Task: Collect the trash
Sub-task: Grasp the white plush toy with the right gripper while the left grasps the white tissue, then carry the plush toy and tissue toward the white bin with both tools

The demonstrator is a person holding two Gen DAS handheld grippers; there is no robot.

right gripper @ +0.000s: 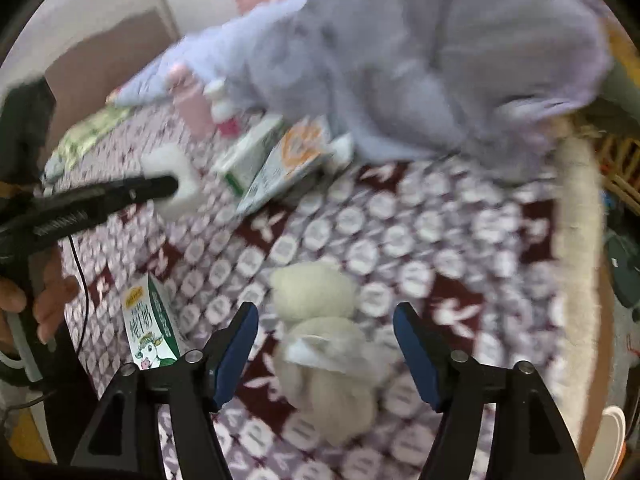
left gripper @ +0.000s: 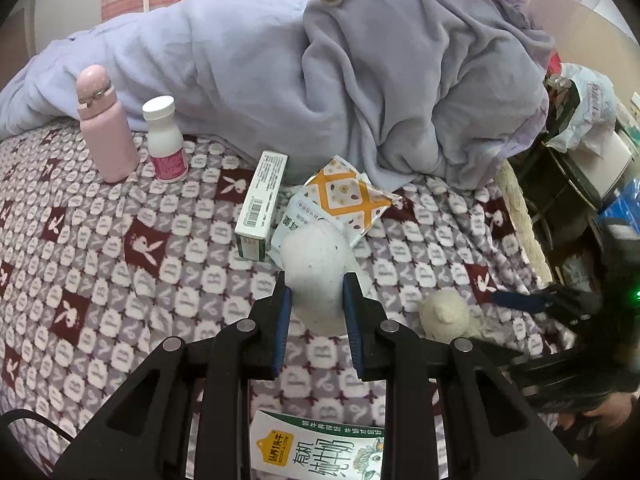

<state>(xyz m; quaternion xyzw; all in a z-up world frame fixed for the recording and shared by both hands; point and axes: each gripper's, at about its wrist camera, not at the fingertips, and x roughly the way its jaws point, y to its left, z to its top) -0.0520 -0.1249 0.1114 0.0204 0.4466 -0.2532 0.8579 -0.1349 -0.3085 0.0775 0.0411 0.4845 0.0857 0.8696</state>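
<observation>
My left gripper is shut on a white crumpled plastic wrapper, held above the patterned bedspread; it shows from the side in the right wrist view. My right gripper is open, its blue pads on either side of crumpled cream tissue balls, also seen in the left wrist view. A green-and-white milk carton lies below the left gripper, also in the right wrist view. A white-green box and an orange snack packet lie ahead.
A pink flask and a white bottle with a pink label stand at the back left. A lilac duvet is heaped across the back. The bed's edge runs on the right, with bags and furniture beyond.
</observation>
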